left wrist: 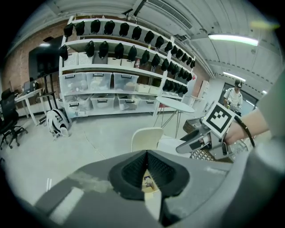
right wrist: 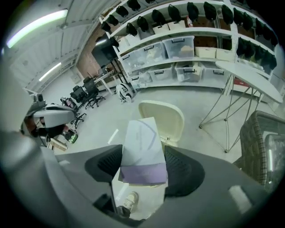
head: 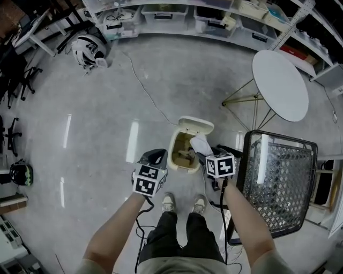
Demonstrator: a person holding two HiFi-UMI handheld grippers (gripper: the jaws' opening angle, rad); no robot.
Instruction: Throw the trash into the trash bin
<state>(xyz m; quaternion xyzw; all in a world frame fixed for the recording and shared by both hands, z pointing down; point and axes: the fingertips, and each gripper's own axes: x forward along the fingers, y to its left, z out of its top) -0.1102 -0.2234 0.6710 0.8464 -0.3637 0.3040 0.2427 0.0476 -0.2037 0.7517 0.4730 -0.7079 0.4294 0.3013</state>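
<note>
A cream trash bin (head: 175,151) stands on the floor just ahead of my feet, its lid (head: 195,126) flipped up and some trash inside. My right gripper (head: 204,151) is shut on a white and purple carton (head: 200,143) and holds it over the bin's right rim. In the right gripper view the carton (right wrist: 141,149) sits squeezed between the pads (right wrist: 181,171), above the open lid (right wrist: 162,116). My left gripper (head: 159,156) hovers at the bin's left side. Its tips meet with nothing between them, and the bin's inside shows below the left gripper (left wrist: 146,165).
A black wire-mesh cart (head: 278,182) stands close on the right, with a round white table (head: 280,84) behind it. Shelves with storage boxes (head: 161,13) line the far wall. A black and white bag (head: 88,51) and a thin cable (head: 144,91) lie on the floor.
</note>
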